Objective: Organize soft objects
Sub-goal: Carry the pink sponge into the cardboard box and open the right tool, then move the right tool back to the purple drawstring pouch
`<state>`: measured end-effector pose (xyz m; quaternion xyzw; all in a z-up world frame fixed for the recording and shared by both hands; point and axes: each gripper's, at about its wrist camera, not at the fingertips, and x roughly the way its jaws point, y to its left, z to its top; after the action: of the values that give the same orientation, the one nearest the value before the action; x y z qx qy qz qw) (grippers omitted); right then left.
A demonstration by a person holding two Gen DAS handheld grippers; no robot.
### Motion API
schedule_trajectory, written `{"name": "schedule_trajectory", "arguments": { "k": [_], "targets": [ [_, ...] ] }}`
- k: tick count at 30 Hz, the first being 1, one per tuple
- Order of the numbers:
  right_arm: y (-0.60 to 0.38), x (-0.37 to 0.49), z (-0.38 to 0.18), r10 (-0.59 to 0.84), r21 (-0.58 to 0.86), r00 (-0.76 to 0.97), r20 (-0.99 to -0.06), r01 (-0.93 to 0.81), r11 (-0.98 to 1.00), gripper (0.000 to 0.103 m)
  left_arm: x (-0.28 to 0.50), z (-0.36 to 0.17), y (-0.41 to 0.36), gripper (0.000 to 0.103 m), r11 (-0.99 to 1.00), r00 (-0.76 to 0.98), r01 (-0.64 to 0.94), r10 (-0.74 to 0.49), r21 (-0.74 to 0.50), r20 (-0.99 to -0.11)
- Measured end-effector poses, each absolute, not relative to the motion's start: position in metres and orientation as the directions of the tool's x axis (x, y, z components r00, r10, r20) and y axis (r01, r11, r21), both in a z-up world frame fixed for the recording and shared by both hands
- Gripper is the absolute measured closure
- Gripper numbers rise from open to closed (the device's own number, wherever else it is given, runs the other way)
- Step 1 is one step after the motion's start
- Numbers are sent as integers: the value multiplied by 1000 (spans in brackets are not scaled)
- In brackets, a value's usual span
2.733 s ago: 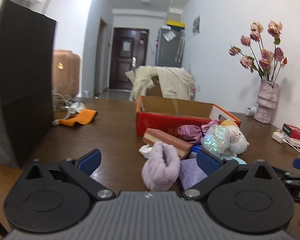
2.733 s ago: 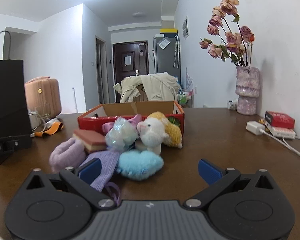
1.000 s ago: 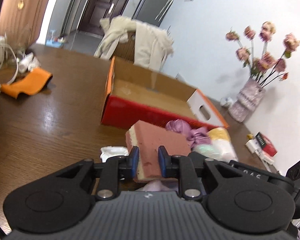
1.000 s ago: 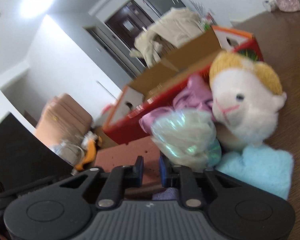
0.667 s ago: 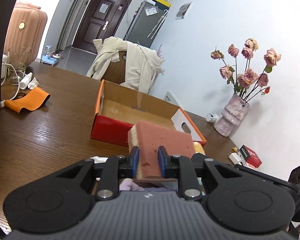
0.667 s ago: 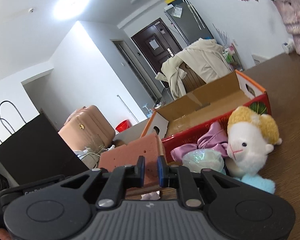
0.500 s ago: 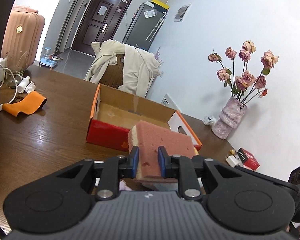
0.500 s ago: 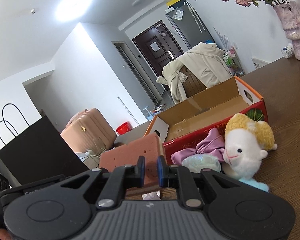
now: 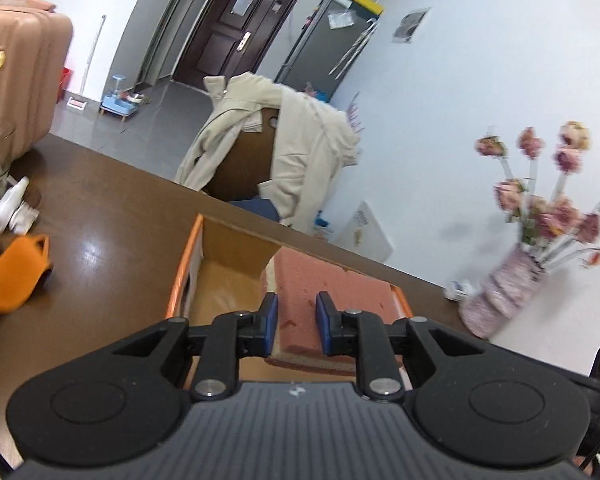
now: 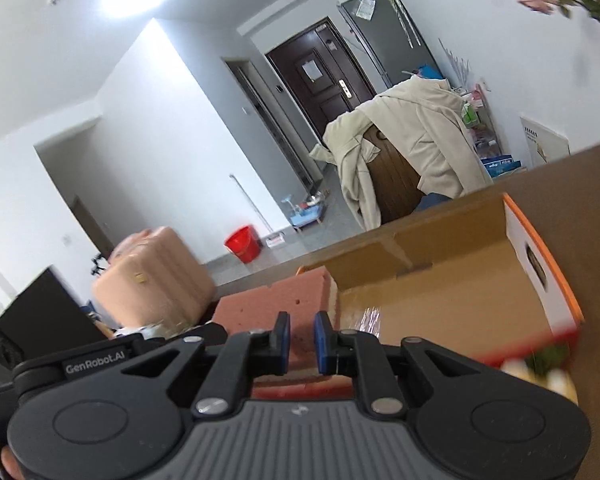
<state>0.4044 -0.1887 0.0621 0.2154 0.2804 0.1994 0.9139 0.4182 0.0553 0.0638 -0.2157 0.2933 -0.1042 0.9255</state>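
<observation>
A pink sponge block with a pale underside [image 9: 332,284] is held by both grippers at once. My left gripper [image 9: 297,320] is shut on one end of it. My right gripper [image 10: 301,338] is shut on the other end of the sponge [image 10: 276,300]. The sponge hangs over the open red and orange cardboard box [image 9: 188,264], whose brown inside [image 10: 440,304] looks empty where it shows. A blurred bit of the white and yellow plush toy [image 10: 540,372] shows at the box's near right corner. The other soft toys are hidden below the grippers.
An orange cloth [image 9: 12,276] and white bottles [image 9: 12,208] lie on the brown table [image 9: 100,208] at the left. A vase of pink flowers [image 9: 508,292] stands at the right. A chair with a beige coat [image 9: 284,152] and a pink suitcase [image 10: 156,284] are behind.
Both grippers have carried the sponge forward and up, from in front of the box to over its open top. The toy pile has dropped out of view.
</observation>
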Motion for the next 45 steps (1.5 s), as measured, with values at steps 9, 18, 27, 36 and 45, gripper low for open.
{"name": "schedule_trajectory", "arguments": {
  "k": [9, 18, 27, 36, 45],
  "targets": [
    [-168, 563, 7, 480, 556, 652, -586, -107, 825, 90, 550, 12, 66, 82, 898, 731, -60, -258, -436, -632],
    [-150, 620, -45, 464, 559, 581, -669, -18, 829, 85, 576, -16, 51, 62, 952, 728, -77, -150, -297, -669],
    [-168, 606, -21, 464, 579, 622, -630, -21, 815, 69, 554, 5, 59, 55, 962, 746, -53, -140, -267, -651],
    [-217, 548, 55, 409, 535, 710, -573, -54, 843, 48, 492, 65, 65, 37, 987, 802, -49, -53, -155, -595],
    [-265, 453, 122, 354, 401, 772, -528, -141, 905, 27, 397, 124, 43, 10, 998, 852, 58, -60, -20, -520]
  ]
}}
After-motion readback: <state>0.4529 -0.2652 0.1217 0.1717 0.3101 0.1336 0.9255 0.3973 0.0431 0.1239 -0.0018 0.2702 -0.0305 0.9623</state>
